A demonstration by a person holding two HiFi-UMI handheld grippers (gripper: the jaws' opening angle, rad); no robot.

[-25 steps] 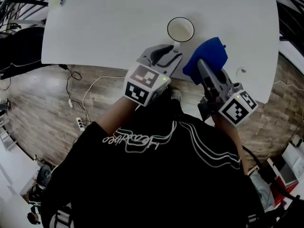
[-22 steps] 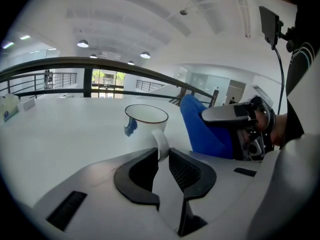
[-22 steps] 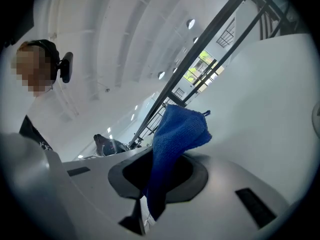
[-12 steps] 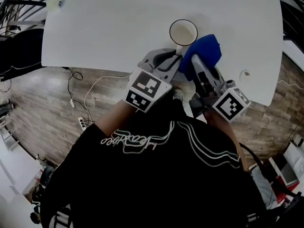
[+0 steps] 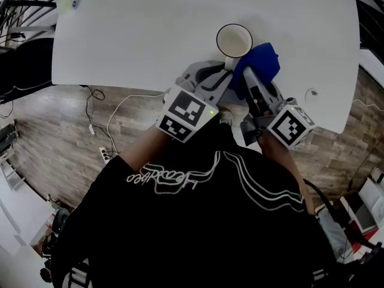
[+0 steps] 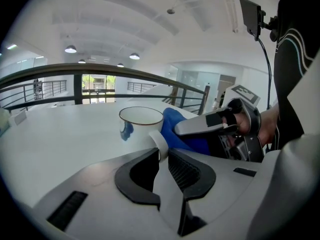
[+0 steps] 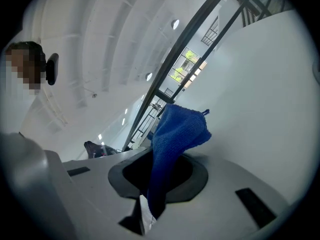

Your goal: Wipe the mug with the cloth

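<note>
Ahead of the left claw, in the head view, the white mug stands upright on the white bench, its handle turned back toward the claw's tips. The right claw lies just to the right of the left one, the two nearly side by side. From its tips a blue cloth bunches forward along the mug's right side, seemingly touching it.

Along the left claw in the left gripper view, the jaws have just been closing and now stand narrowly apart with the mug's handle pinched between their pads. The mug sits directly beyond the tips, rim level. Just right of the tips, the cloth bulges against the mug's far side. One finger of the right claw reaches in over the cloth, and a hand grips that tool further back.

Between the jaws of the right claw, in the right gripper view, a fold of the cloth is clamped tight. The rest of it rises past the tips in a rumpled lump, with a small loop at its top corner. Beyond the cloth only the bare bench shows; the mug is not in this view.
</note>
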